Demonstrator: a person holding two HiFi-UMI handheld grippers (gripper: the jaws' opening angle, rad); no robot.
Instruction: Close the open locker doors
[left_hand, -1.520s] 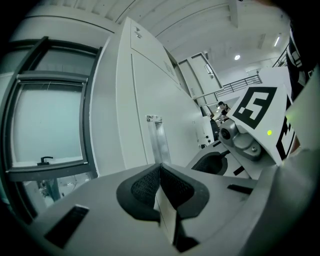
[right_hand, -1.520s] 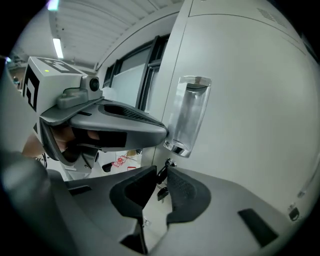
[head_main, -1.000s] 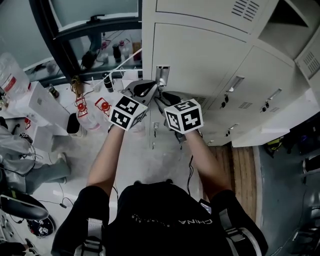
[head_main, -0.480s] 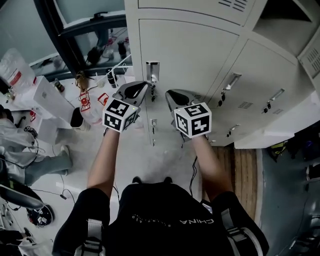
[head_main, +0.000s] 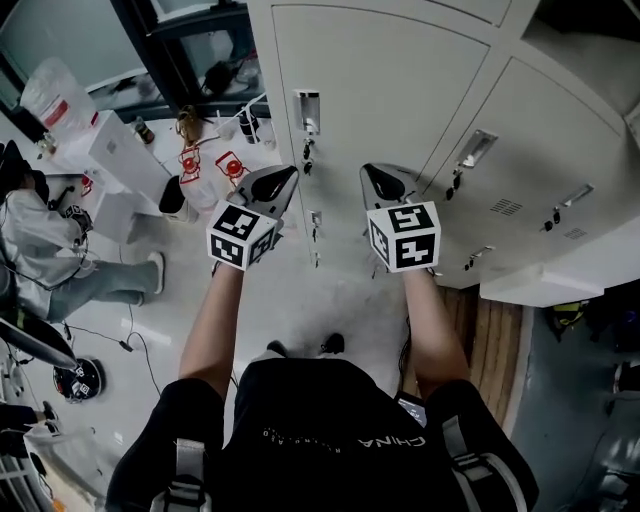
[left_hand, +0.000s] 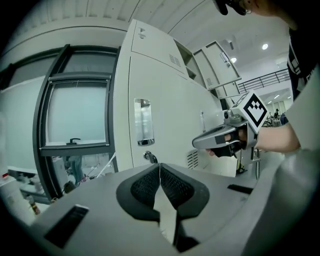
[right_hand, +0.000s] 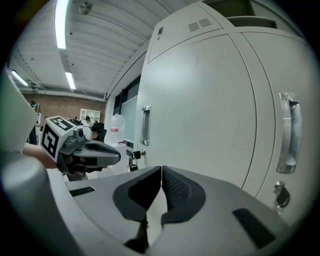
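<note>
A bank of pale grey lockers (head_main: 400, 90) fills the top of the head view. The tall door (left_hand: 165, 115) in front of me is flush, with a recessed handle (head_main: 307, 108) and a key (head_main: 308, 152) below it. Higher up and further right, upper locker doors (left_hand: 219, 60) stand swung open, and a dark open compartment (head_main: 590, 25) shows at the top right. My left gripper (head_main: 284, 180) is shut and empty, a short way off the door. My right gripper (head_main: 376, 178) is also shut and empty, beside it (left_hand: 220, 142). Both sets of pads (right_hand: 170, 187) meet with nothing between them.
A person (head_main: 45, 250) sits at the far left beside a white table (head_main: 110, 150) with bottles and a large water jug (head_main: 58, 95). Red-tagged bottles (head_main: 205, 165) stand by the locker's left side. Cables lie on the floor, and wooden flooring (head_main: 490, 330) runs at the right.
Both grippers have drawn back from the locker door's handle area and now sit further apart. The view has shifted, showing the door flush.
</note>
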